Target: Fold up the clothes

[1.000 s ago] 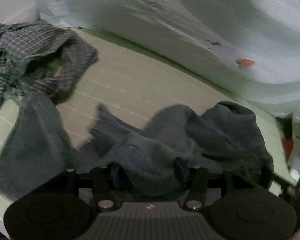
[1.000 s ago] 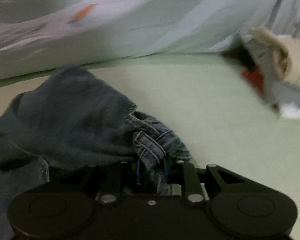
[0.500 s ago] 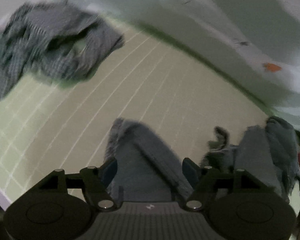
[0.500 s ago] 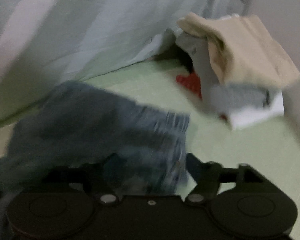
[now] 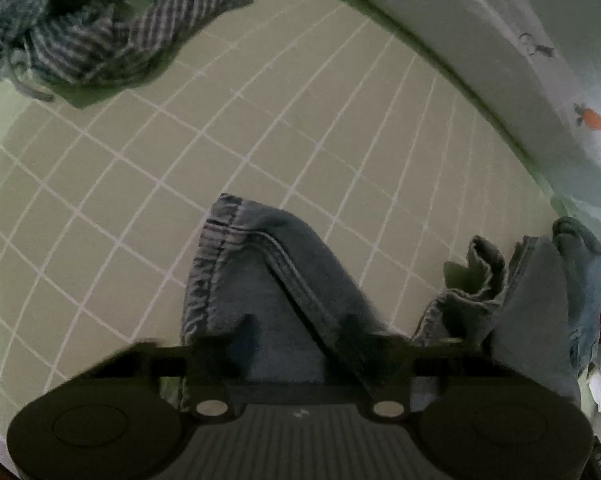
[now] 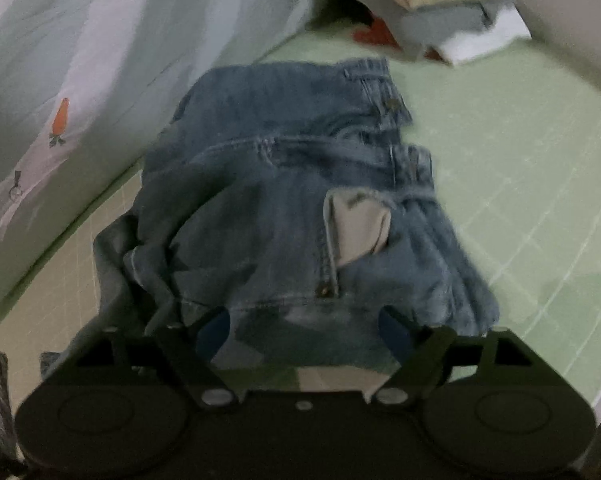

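One pair of jeans [image 6: 300,184] lies crumpled on the green mat [image 5: 260,120]; my right gripper [image 6: 304,332] gapes over it, my left gripper [image 5: 296,344] straddles a leg, grip unclear. Bare mat toward 11 o'clock.

Jeans let go and spread out

The right gripper [image 6: 300,330], clamped on the waistband a second ago, now has its fingers [image 6: 212,332] wide apart, and the jeans [image 6: 300,200] lie opened out on the mat [image 6: 520,160]. The left gripper [image 5: 296,340] has also parted its fingers; the bunched denim ahead of it is now one stretched leg [image 5: 260,280].
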`<state>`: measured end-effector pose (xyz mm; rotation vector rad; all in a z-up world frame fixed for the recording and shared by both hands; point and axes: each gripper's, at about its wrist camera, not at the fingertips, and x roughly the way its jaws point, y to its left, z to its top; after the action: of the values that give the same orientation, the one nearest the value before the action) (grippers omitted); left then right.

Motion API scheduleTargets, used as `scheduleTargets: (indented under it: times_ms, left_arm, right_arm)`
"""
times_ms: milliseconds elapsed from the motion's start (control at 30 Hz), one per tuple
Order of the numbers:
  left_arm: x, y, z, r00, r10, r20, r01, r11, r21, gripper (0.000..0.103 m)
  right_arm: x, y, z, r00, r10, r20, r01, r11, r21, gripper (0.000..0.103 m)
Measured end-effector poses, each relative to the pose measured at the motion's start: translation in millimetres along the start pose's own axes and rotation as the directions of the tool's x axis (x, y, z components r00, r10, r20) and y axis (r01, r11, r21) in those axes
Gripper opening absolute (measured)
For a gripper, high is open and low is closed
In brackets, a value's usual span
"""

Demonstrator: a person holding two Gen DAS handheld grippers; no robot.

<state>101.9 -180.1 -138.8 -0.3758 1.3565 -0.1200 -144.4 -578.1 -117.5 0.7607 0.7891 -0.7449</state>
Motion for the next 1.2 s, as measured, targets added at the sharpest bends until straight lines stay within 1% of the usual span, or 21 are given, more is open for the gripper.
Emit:
scheduleTargets:
  times_ms: [33, 100, 167, 233, 300, 367, 400, 433, 467, 500, 533, 567, 600, 633, 700, 767, 833, 967, 1100, 1167, 1200]
  left_arm:
    - [1.9, 3.2, 2.9, 1.000, 0.011, -0.002, -0.011, 1.000, -0.009, 0.000]
    - [0.8, 11.1, 9.8, 0.998, 0.056, 0.031, -0.055, 0.998, -0.020, 0.000]
    - [-11.4, 22.3, 21.7, 0.988, 0.109, 0.112, -0.107, 0.994, -0.028, 0.000]
    - [-27.6, 36.5, 38.4, 0.968, 0.157, 0.197, -0.149, 0.987, -0.057, 0.000]
    - [-44.8, 52.3, 57.9, 0.938, 0.210, 0.274, -0.192, 0.977, -0.094, 0.000]
    - [-60.0, 66.0, 75.7, 0.908, 0.252, 0.335, -0.224, 0.967, -0.119, 0.000]
    - [-66.1, 71.4, 82.7, 0.898, 0.261, 0.355, -0.234, 0.965, -0.118, 0.000]
    - [-68.7, 73.5, 87.0, 0.898, 0.254, 0.359, -0.235, 0.967, -0.097, 0.000]
    - [-68.1, 72.8, 89.2, 0.906, 0.239, 0.350, -0.232, 0.971, -0.061, 0.000]
    - [-64.9, 69.8, 86.8, 0.915, 0.222, 0.335, -0.229, 0.973, -0.018, 0.005]
    - [-60.1, 65.9, 81.2, 0.923, 0.209, 0.322, -0.228, 0.973, 0.023, 0.020]
    - [-53.4, 60.0, 75.1, 0.931, 0.198, 0.306, -0.227, 0.972, 0.063, 0.028]
    - [-45.8, 54.3, 68.9, 0.939, 0.188, 0.288, -0.226, 0.969, 0.101, 0.041]
    - [-39.7, 50.0, 61.3, 0.946, 0.175, 0.271, -0.219, 0.966, 0.138, 0.044]
    - [-25.9, 39.5, 41.0, 0.963, 0.144, 0.230, -0.192, 0.960, 0.202, 0.044]
    - [-17.3, 33.9, 26.2, 0.972, 0.122, 0.199, -0.168, 0.957, 0.236, 0.046]
    - [-12.9, 28.0, 13.1, 0.978, 0.096, 0.184, -0.143, 0.955, 0.261, 0.054]
    - [-5.9, 15.6, -1.6, 0.985, 0.038, 0.169, -0.091, 0.943, 0.320, 0.059]
    - [1.1, 8.6, -8.0, 0.986, 0.045, 0.160, -0.093, 0.948, 0.303, 0.059]
    - [2.9, 9.1, -9.8, 0.986, 0.046, 0.161, -0.094, 0.949, 0.302, 0.054]
    - [2.6, 10.7, -9.6, 0.984, 0.049, 0.171, -0.100, 0.946, 0.308, 0.039]
  right_arm:
    - [0.9, 0.6, -1.8, 1.000, -0.003, -0.006, 0.003, 1.000, 0.012, 0.082]
    - [2.8, 0.6, -3.4, 1.000, -0.010, -0.012, 0.010, 1.000, 0.028, 0.082]
    - [4.6, 0.6, -5.0, 1.000, -0.017, -0.017, 0.018, 0.999, 0.043, 0.082]
    - [6.4, 0.7, -6.6, 0.999, -0.025, -0.023, 0.026, 0.998, 0.058, 0.082]
    - [8.3, 0.7, -8.2, 0.999, -0.032, -0.029, 0.034, 0.997, 0.072, 0.082]
    - [10.9, 0.8, -9.1, 0.998, -0.041, -0.040, 0.043, 0.996, 0.071, 0.082]
    - [12.1, 1.5, -8.8, 0.998, -0.044, -0.044, 0.047, 0.996, 0.070, 0.082]
    - [13.4, 2.1, -8.5, 0.998, -0.047, -0.048, 0.050, 0.996, 0.069, 0.082]
    - [14.6, 2.8, -8.1, 0.997, -0.049, -0.052, 0.053, 0.996, 0.066, 0.082]
    - [15.7, 3.5, -7.4, 0.997, -0.051, -0.054, 0.054, 0.997, 0.061, 0.083]
    - [16.8, 4.8, -7.3, 0.997, -0.053, -0.057, 0.057, 0.997, 0.054, 0.083]
    - [17.9, 6.1, -7.2, 0.997, -0.056, -0.061, 0.059, 0.997, 0.047, 0.084]
    - [18.3, 7.4, -7.8, 0.996, -0.057, -0.064, 0.060, 0.998, 0.038, 0.084]
    - [18.8, 8.8, -8.3, 0.996, -0.059, -0.067, 0.061, 0.998, 0.028, 0.084]
    - [18.7, 10.9, -9.4, 0.996, -0.059, -0.071, 0.060, 0.998, 0.013, 0.084]
    - [17.8, 10.4, -10.2, 0.996, -0.054, -0.073, 0.054, 0.999, 0.006, 0.084]
    - [16.7, 9.1, -10.7, 0.996, -0.049, -0.077, 0.049, 0.999, 0.003, 0.084]
    - [14.5, 5.7, -12.7, 0.996, -0.044, -0.082, 0.044, 0.999, -0.002, 0.084]
    - [12.1, 4.1, -14.6, 0.996, -0.044, -0.083, 0.044, 0.999, -0.006, 0.084]
    - [11.0, 4.6, -15.5, 0.995, -0.046, -0.083, 0.046, 0.999, -0.008, 0.084]
    - [10.6, 5.1, -16.2, 0.995, -0.048, -0.082, 0.048, 0.999, -0.010, 0.084]
